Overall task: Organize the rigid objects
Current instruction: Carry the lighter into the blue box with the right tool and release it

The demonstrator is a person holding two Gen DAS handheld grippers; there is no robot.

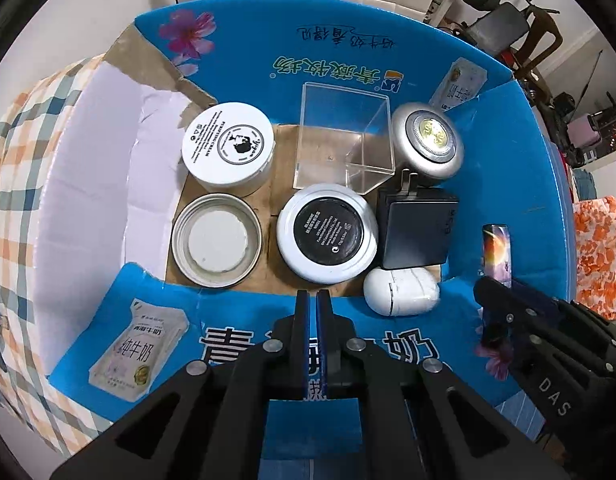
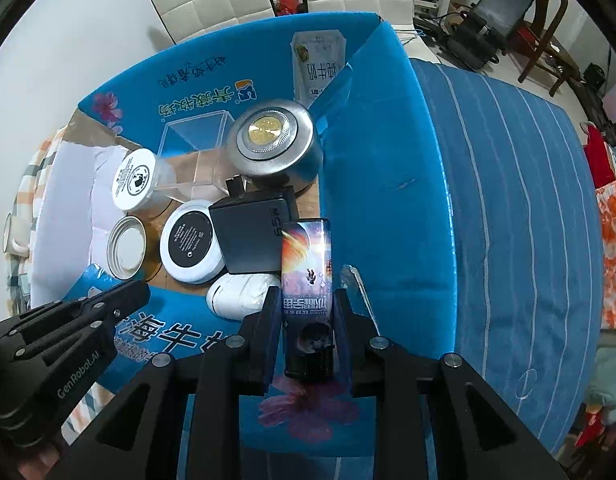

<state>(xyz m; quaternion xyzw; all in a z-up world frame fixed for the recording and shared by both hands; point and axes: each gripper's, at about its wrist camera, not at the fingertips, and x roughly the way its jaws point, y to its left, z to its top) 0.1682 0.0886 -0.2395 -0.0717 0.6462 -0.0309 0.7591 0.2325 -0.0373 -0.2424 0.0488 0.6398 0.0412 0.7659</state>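
Right gripper: the right gripper [image 2: 304,312] pinches a printed rectangular tube-like pack [image 2: 307,276] near its dark lower end, held upright so the long body points toward the box; in the left view the same pack [image 1: 497,254] shows above the box's right wall

Left gripper: the left gripper [image 1: 312,308] has its jaws pressed together on nothing, hovering over the near flap, probably parked clear of the other arm's path

Carrier: a blue milk carton box [image 1: 520,184], flaps folded out, brown cardboard floor

Already in the box: white cream jar [image 1: 228,148] at the far left; clear plastic box [image 1: 344,136] beside it along the far wall; round silver push light [image 1: 428,140] in the far right corner; metal lid [image 1: 217,241] lying inside-up at the near left; white round compact [image 1: 328,234] at the near middle; black charger [image 1: 418,230] to its right, prongs toward the light; white earbud case [image 1: 402,292] against the near wall

Packing logic: things sit flat, side by side in two rows, seemingly to save floor room

Free room: judging by the floor, only a narrow strip along the right wall beside the charger stays bare, which suits a slim pack stood or laid lengthwise

Risk: the held pack could knock the charger or earbud case on the way down
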